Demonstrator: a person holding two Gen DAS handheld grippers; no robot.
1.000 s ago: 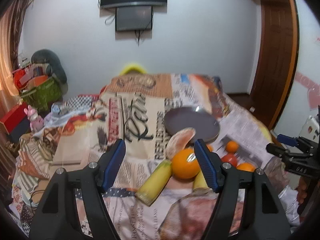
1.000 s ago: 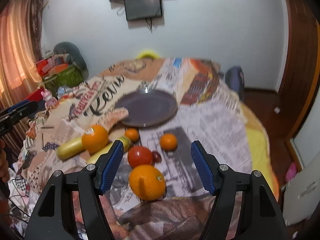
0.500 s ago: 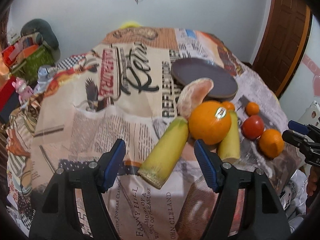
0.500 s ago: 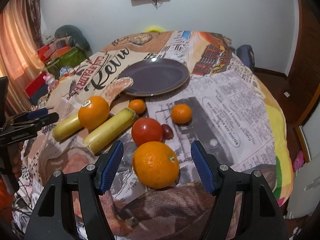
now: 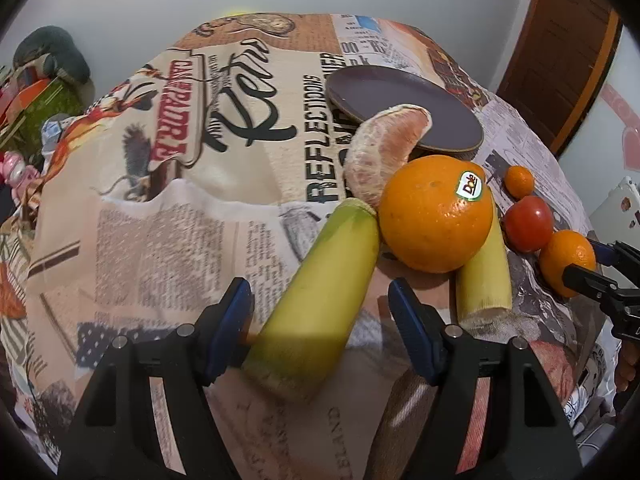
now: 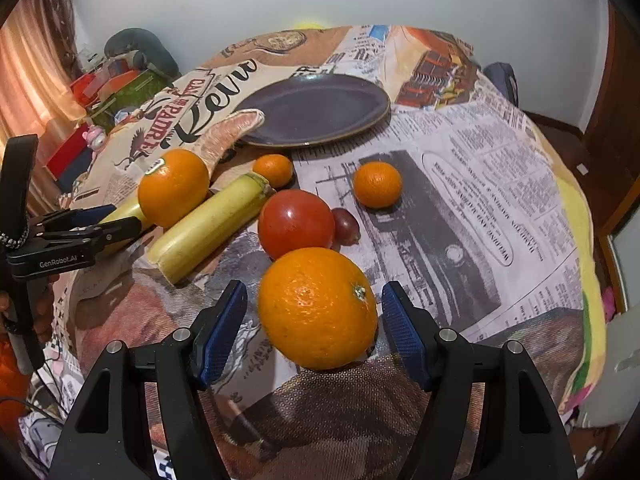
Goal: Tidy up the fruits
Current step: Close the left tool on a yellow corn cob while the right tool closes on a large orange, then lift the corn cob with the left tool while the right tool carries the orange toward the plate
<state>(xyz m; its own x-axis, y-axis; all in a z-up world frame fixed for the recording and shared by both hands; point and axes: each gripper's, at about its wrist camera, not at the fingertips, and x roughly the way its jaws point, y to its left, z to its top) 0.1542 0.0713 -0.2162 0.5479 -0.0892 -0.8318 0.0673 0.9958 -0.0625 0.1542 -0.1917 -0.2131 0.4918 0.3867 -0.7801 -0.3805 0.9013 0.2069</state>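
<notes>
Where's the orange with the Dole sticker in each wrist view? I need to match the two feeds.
Left wrist: the stickered orange sits right of centre, resting against both banana pieces, just beyond the open left gripper.
Right wrist: the same orange is at middle left, sticker at its upper left.
Shared landmark: the dark plate, beyond the orange in both views.

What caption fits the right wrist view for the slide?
Right gripper, fingers open, straddles a large orange on the newsprint cloth; purple plate sits empty beyond.
</notes>
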